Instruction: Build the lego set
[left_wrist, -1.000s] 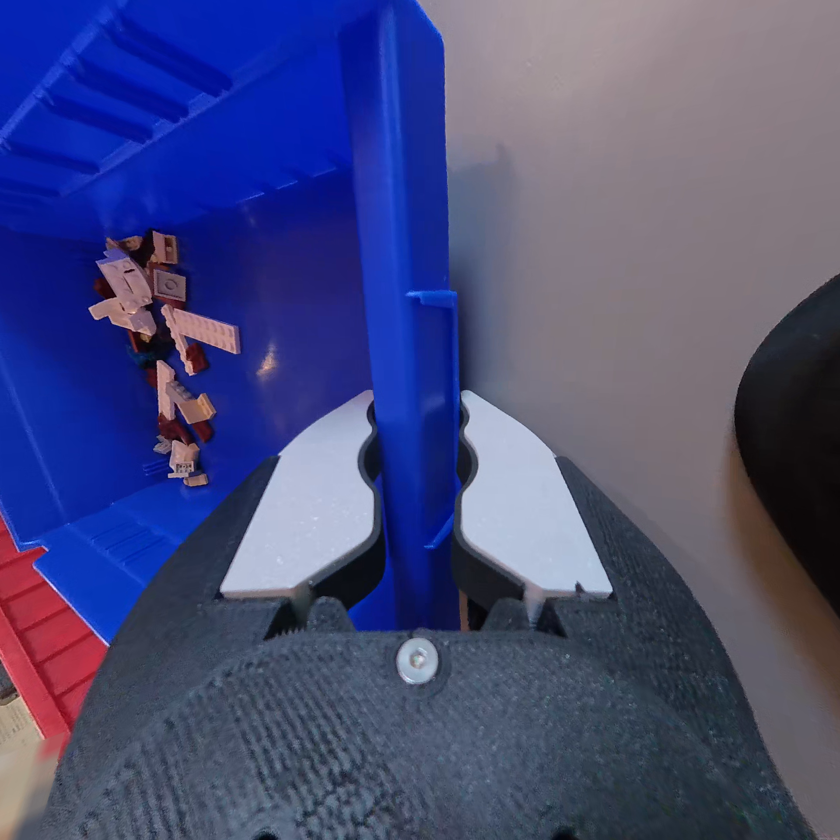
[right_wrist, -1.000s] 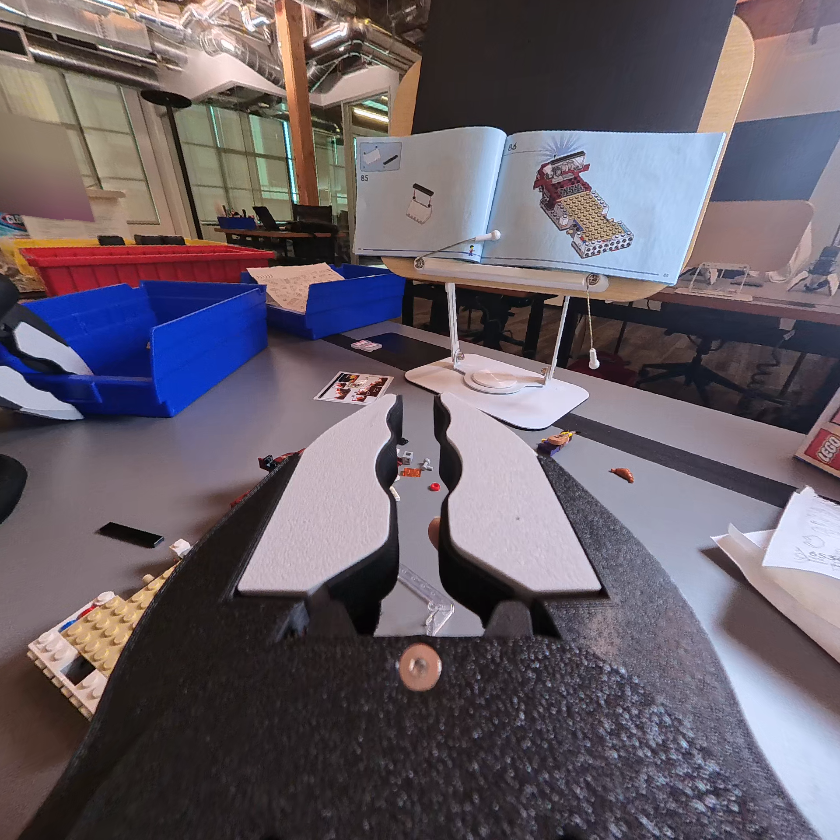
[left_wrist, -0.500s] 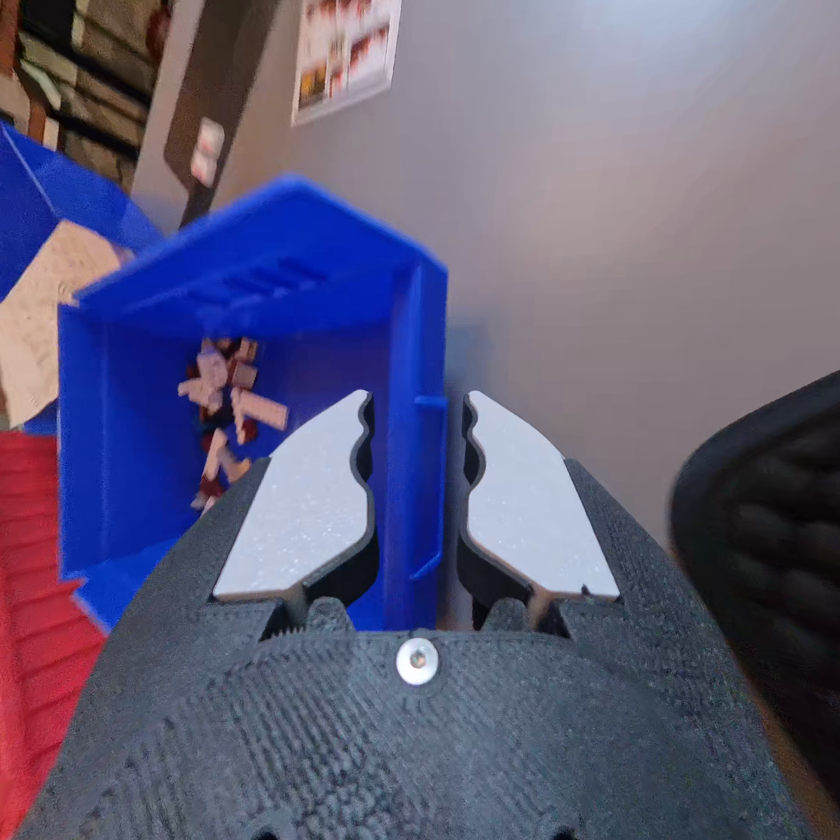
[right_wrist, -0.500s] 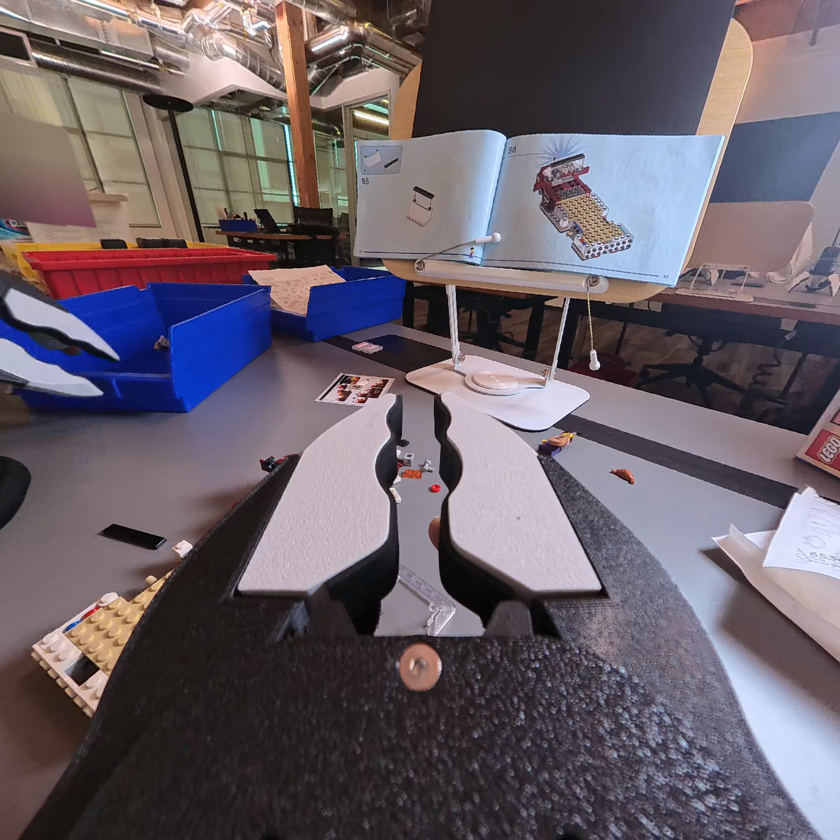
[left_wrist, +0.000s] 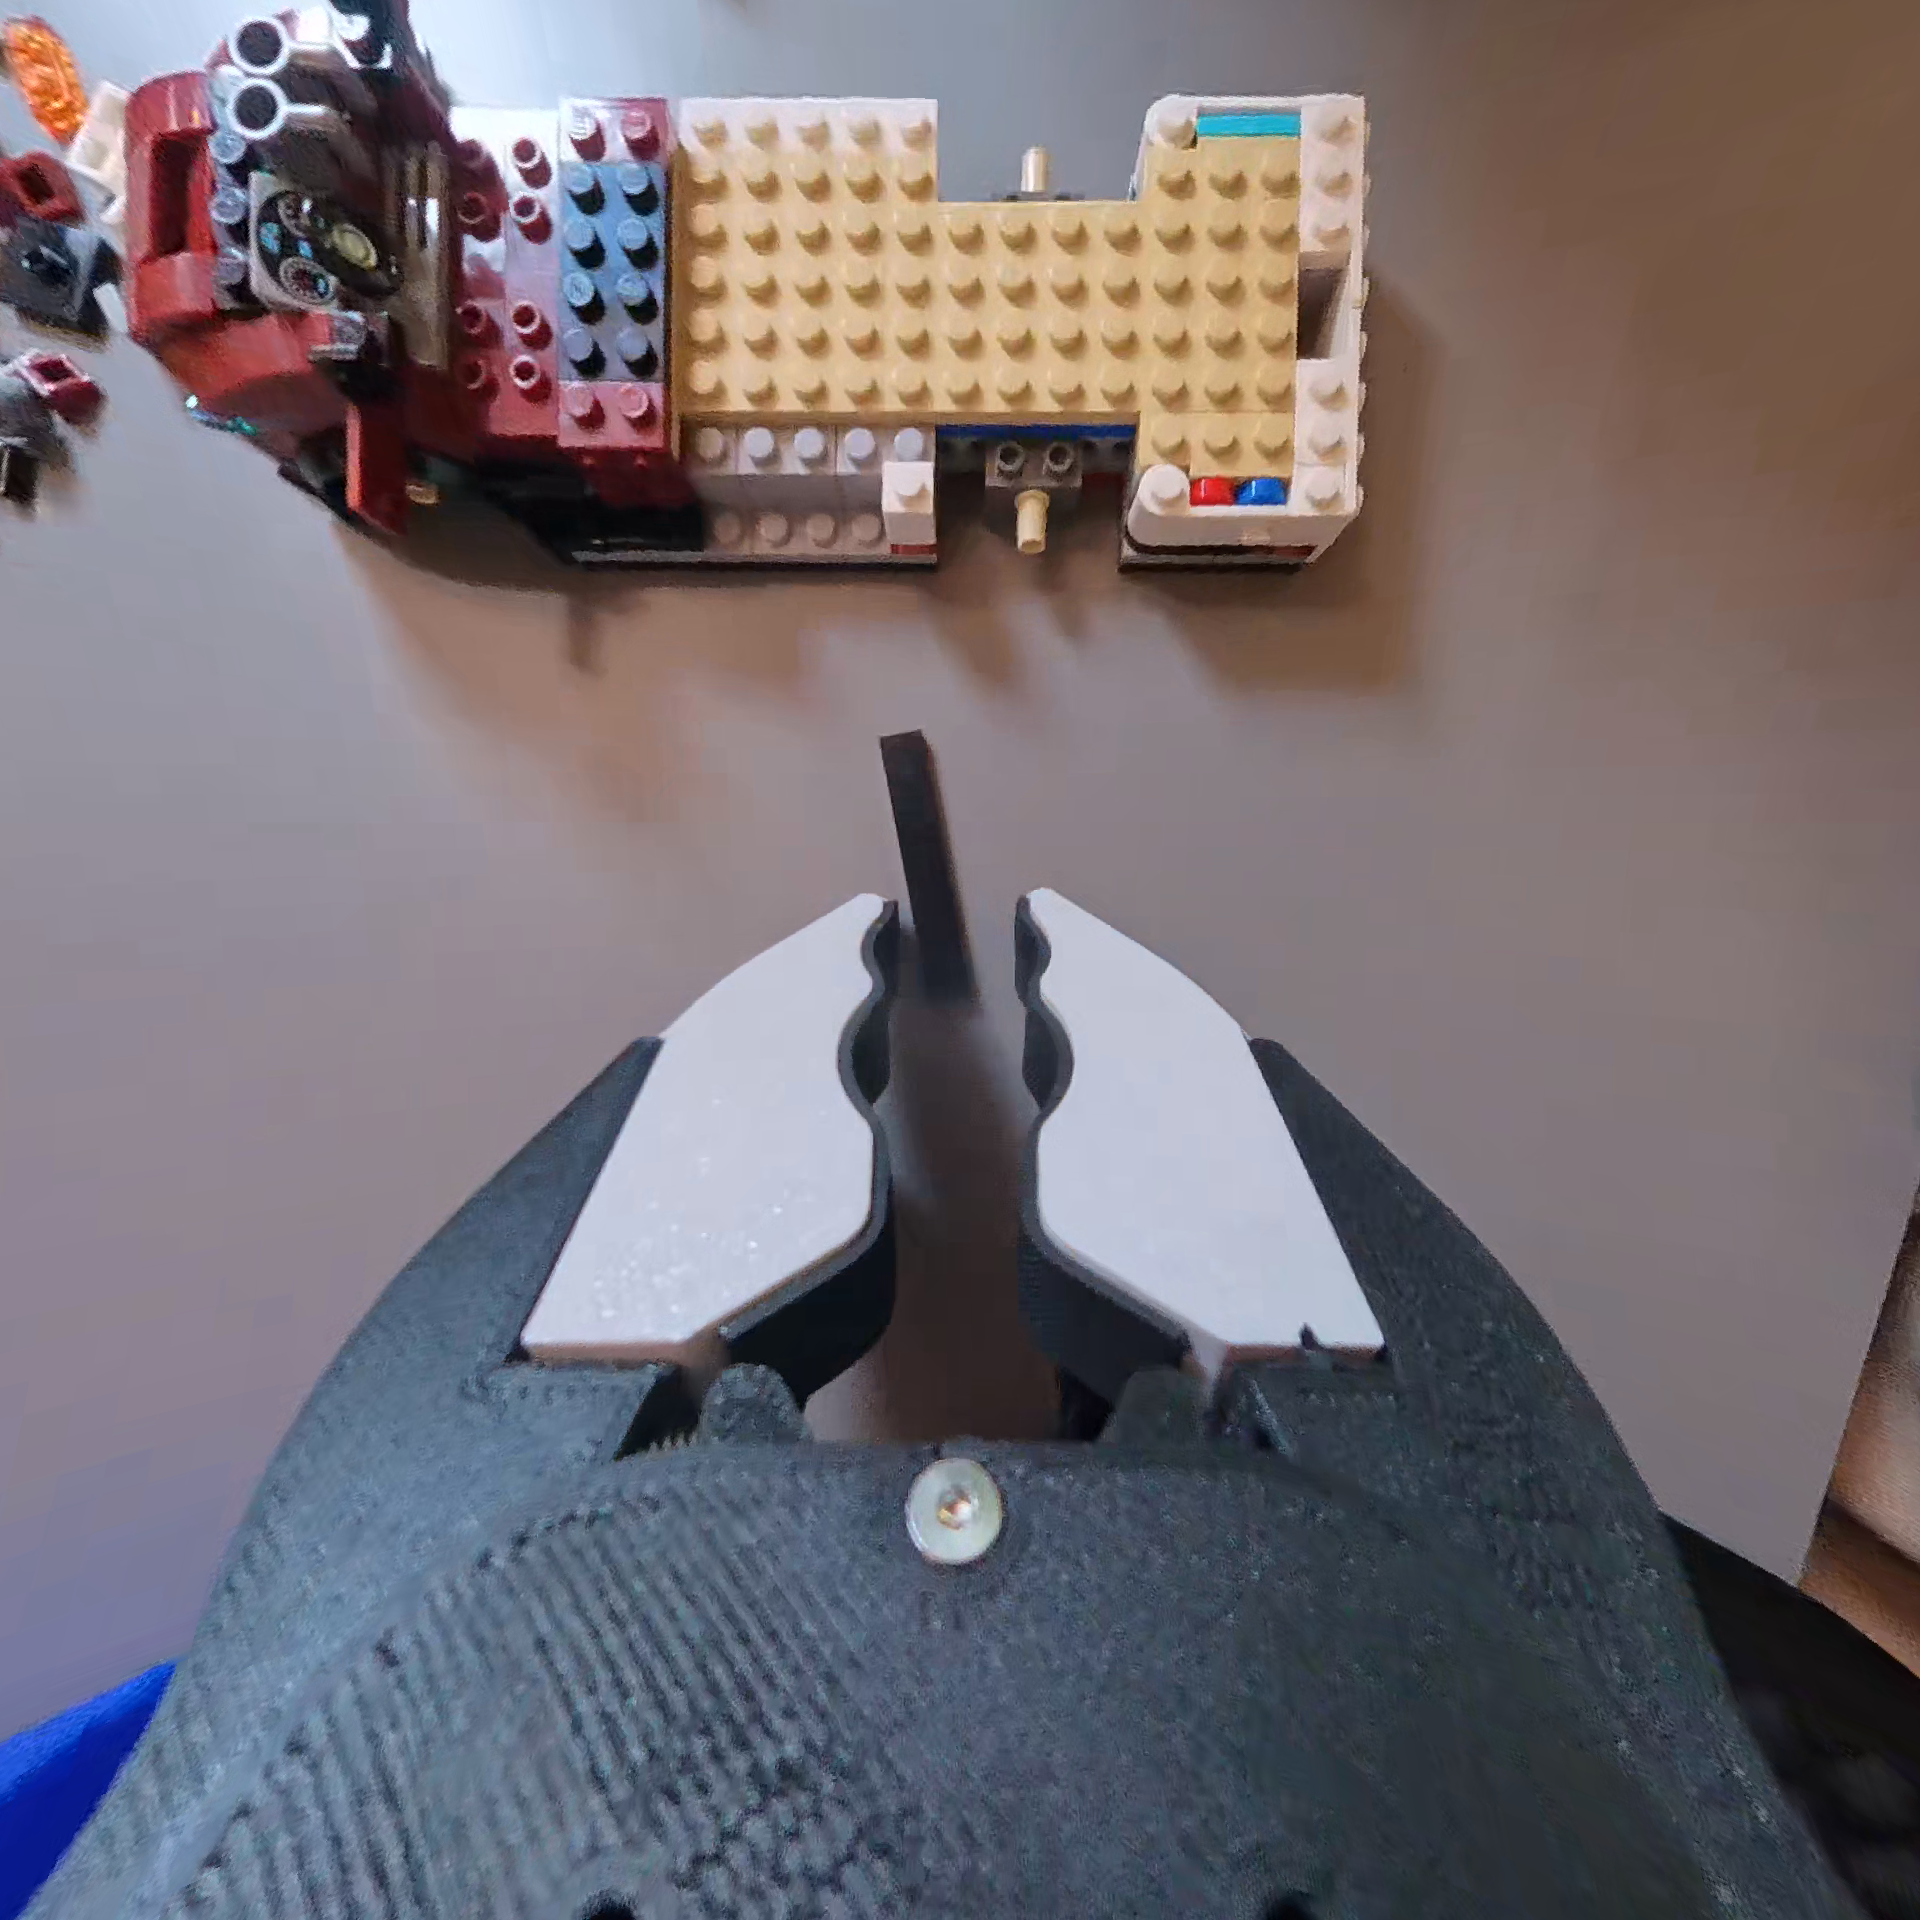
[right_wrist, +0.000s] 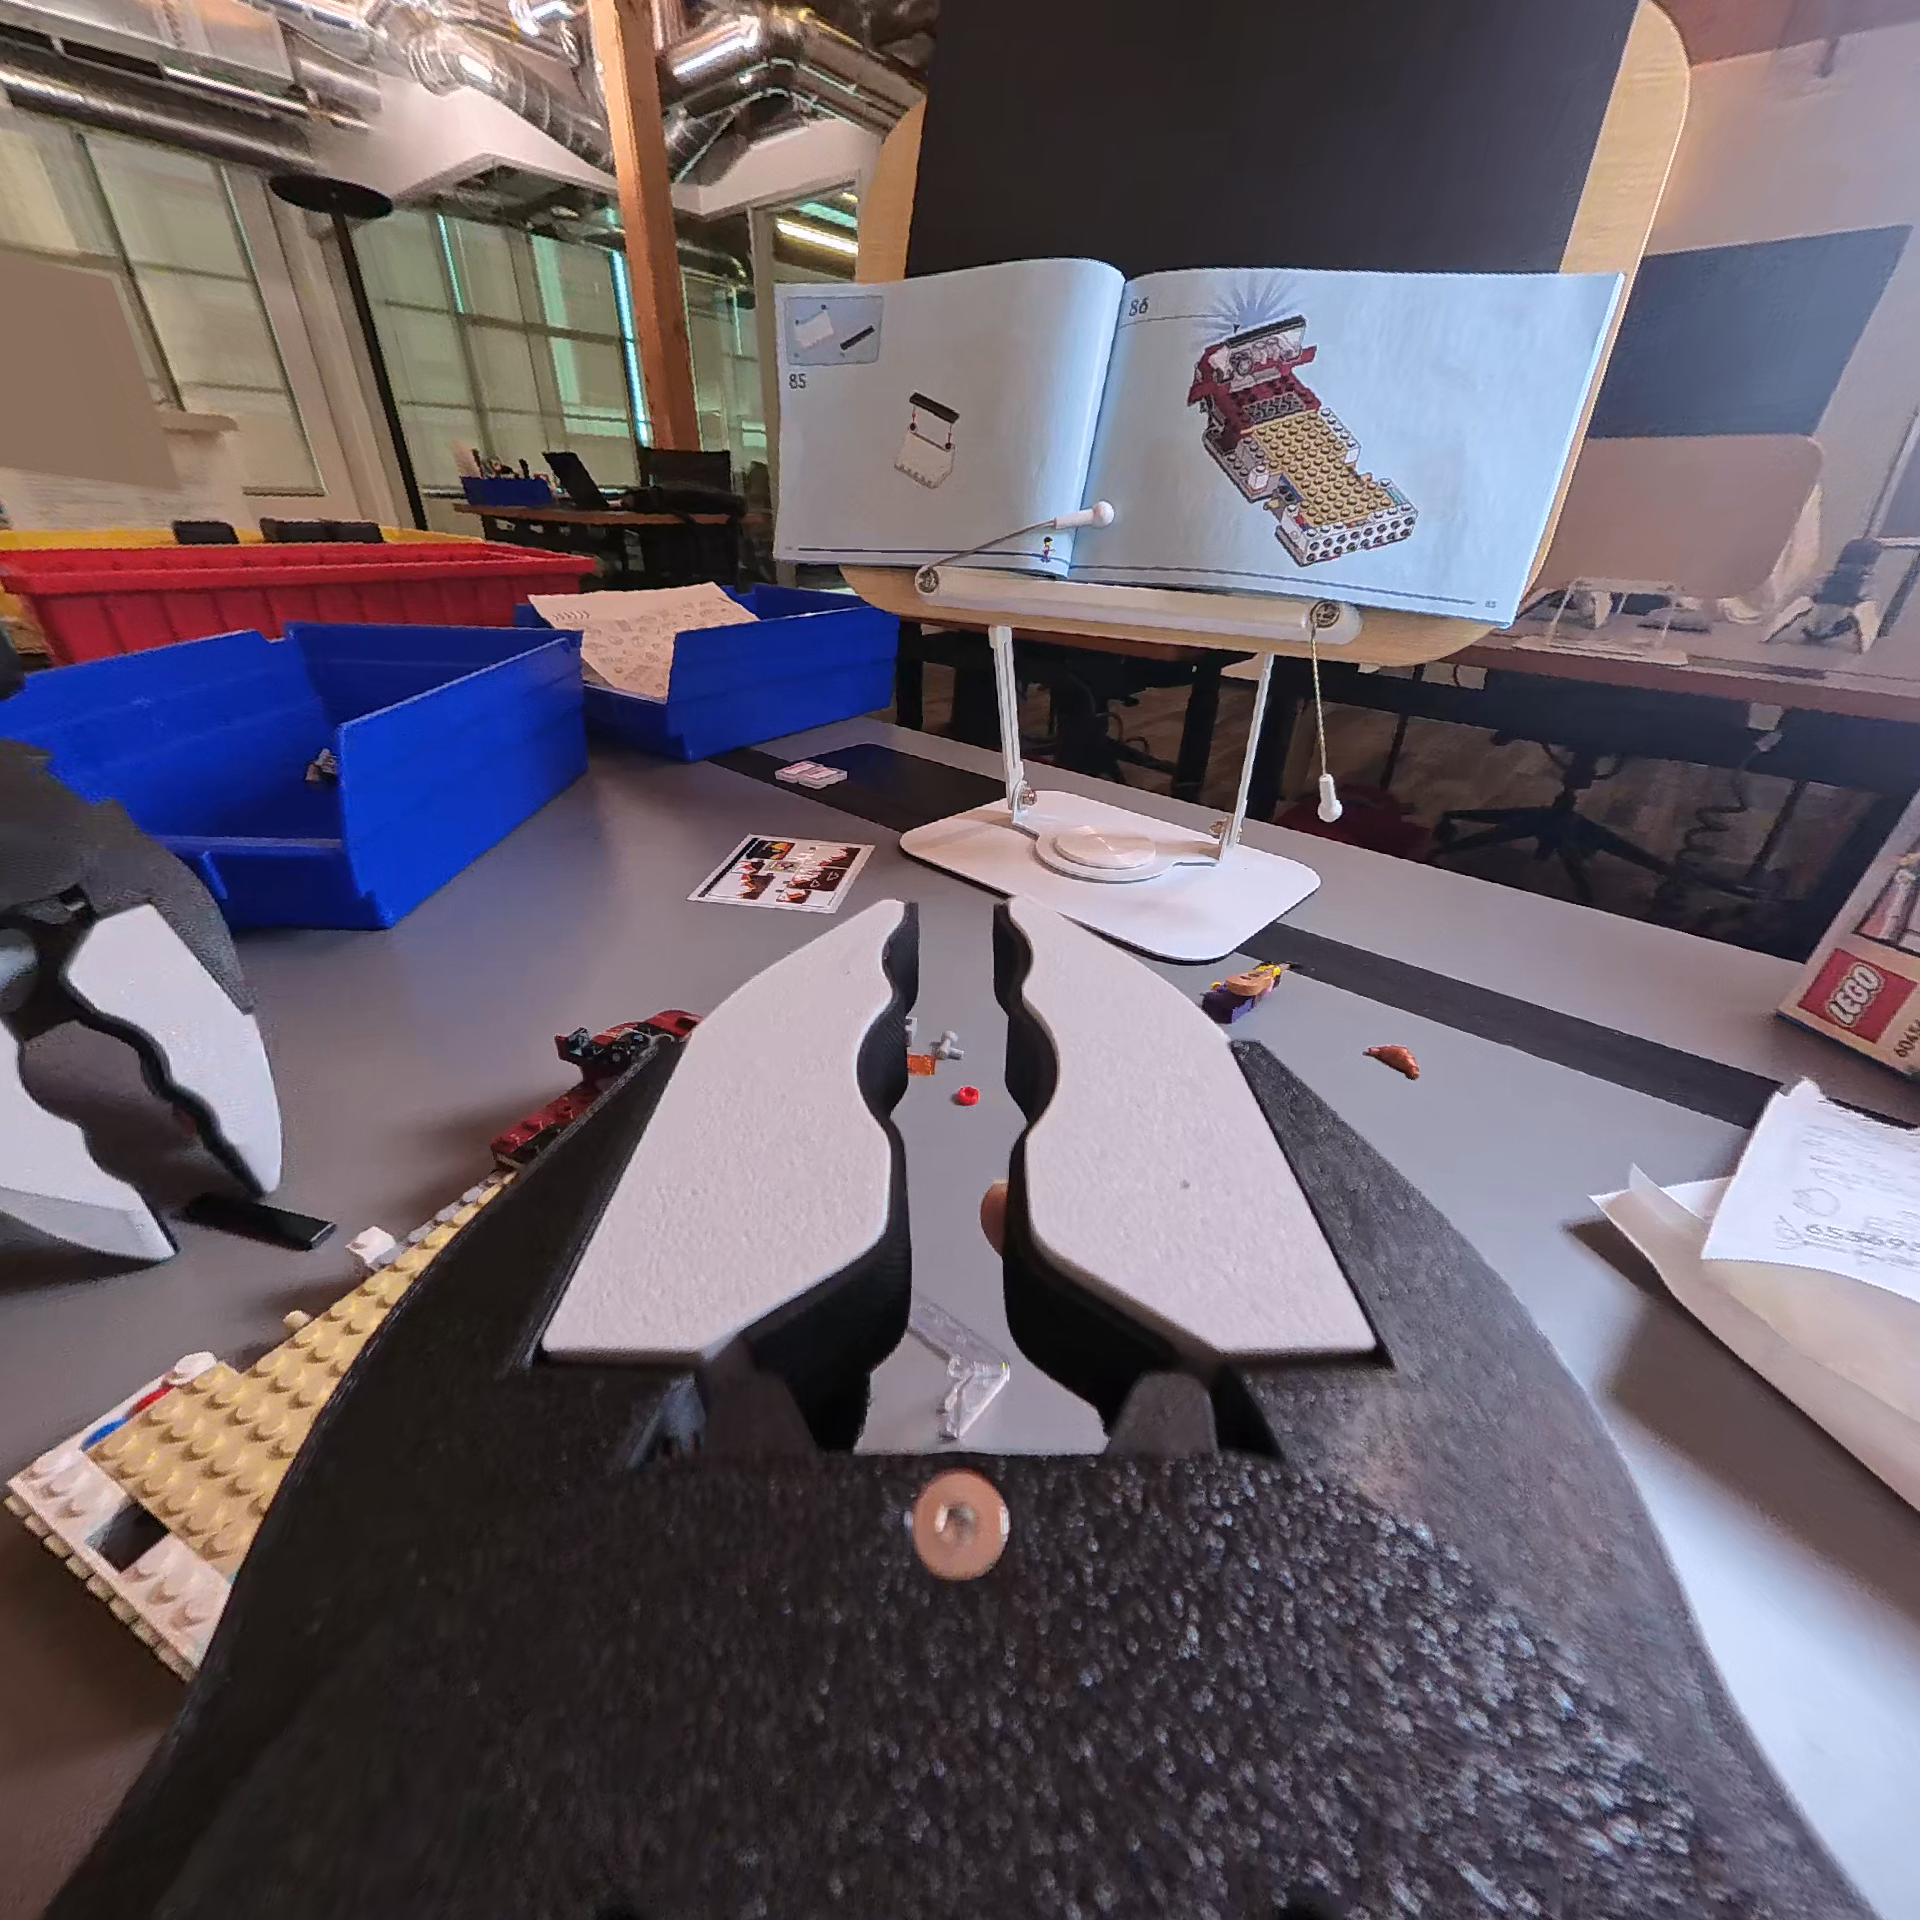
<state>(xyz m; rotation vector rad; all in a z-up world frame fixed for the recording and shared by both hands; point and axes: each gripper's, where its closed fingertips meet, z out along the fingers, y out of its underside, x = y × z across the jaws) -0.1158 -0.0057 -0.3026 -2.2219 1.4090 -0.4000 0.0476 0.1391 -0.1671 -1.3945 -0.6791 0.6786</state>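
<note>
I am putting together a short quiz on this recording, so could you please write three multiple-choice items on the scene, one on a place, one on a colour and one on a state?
1. Where does the black strip lie?
A. on the grey table, between the left gripper and the brick model
B. inside a blue bin
C. on the booklet stand

2. What colour is the model's large studded deck?
A. green
B. tan
C. black

3. How does the instruction booklet stand?
A. shut and flat on the table
B. rolled up
C. open on a white stand

Answers: 1 A, the left wrist view shows the strip on bare table just ahead of the fingertips; 2 B, the studs across the middle are tan; 3 C, two pages face the right wrist camera above the stand's base.
</note>
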